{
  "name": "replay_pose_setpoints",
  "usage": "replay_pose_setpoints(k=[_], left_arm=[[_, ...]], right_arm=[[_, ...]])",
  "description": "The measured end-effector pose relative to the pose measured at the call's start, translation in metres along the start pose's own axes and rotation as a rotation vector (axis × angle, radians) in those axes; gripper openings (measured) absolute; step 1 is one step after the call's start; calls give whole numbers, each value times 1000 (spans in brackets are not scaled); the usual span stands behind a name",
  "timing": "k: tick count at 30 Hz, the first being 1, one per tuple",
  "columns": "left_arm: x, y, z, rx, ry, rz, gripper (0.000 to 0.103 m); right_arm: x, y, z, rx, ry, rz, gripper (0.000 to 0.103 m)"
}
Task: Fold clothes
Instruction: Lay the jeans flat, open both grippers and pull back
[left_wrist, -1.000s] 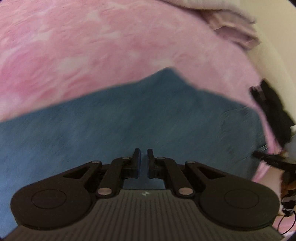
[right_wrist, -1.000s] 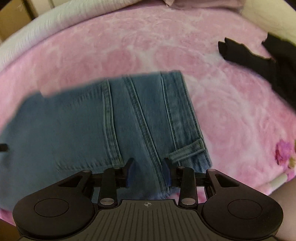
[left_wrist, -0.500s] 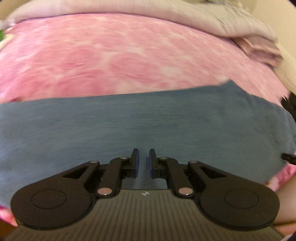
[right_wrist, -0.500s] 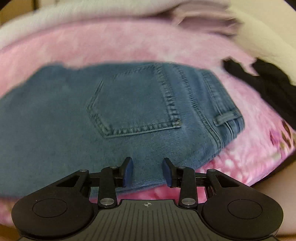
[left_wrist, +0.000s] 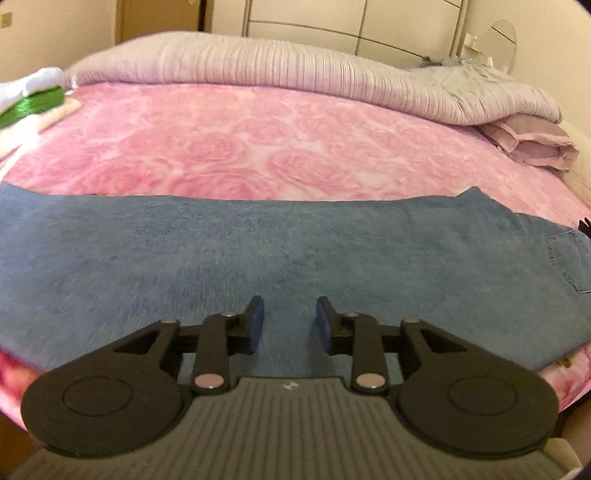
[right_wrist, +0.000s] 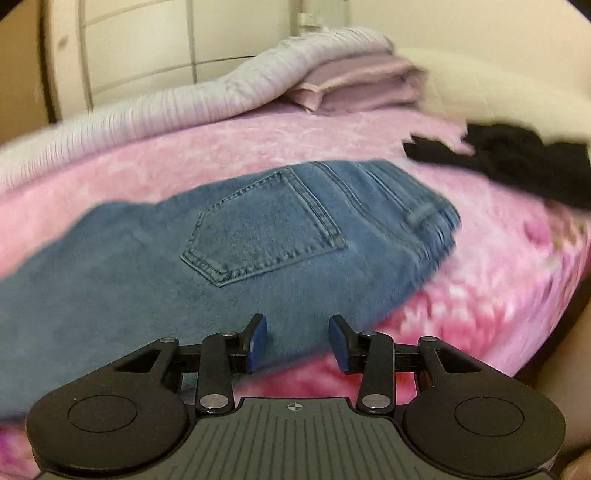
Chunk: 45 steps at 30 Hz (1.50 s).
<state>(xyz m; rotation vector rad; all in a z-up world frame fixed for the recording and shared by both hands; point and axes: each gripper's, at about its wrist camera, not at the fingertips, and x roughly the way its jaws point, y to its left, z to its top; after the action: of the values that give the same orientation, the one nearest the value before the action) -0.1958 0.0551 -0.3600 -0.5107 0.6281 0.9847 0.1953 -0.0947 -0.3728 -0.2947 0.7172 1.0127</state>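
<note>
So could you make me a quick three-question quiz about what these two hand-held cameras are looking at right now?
1. True or false: the jeans lie on a pink rose-patterned blanket.
2. Multiple choice: the dark garment beyond the jeans' waistband is (A) black, (B) yellow, (C) white.
3. Short answer: is any cloth pinched by the left gripper or the right gripper?

Key
1. True.
2. A.
3. No. Both sets of jaws are opening, the jeans show in the gap between them, and no cloth is pinched.
</note>
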Motion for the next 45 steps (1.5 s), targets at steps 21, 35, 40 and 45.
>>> replay_pose_setpoints(k=[21,35,40,45], left_arm=[[-217,-18,-42,14,-87,190,50],[-234,20,-59,-36,-77,262,52],[-238,26,-63,-41,-77,276,52],[-237,30,-65,-45,-69,290,54]], right_arm=[[-198,24,-8,-95,5,192,53],[-204,78,-26,-218,7,274,58],[-203,89,-34,-255,16,285,58],[-200,95,-40,-272,30,290,58]])
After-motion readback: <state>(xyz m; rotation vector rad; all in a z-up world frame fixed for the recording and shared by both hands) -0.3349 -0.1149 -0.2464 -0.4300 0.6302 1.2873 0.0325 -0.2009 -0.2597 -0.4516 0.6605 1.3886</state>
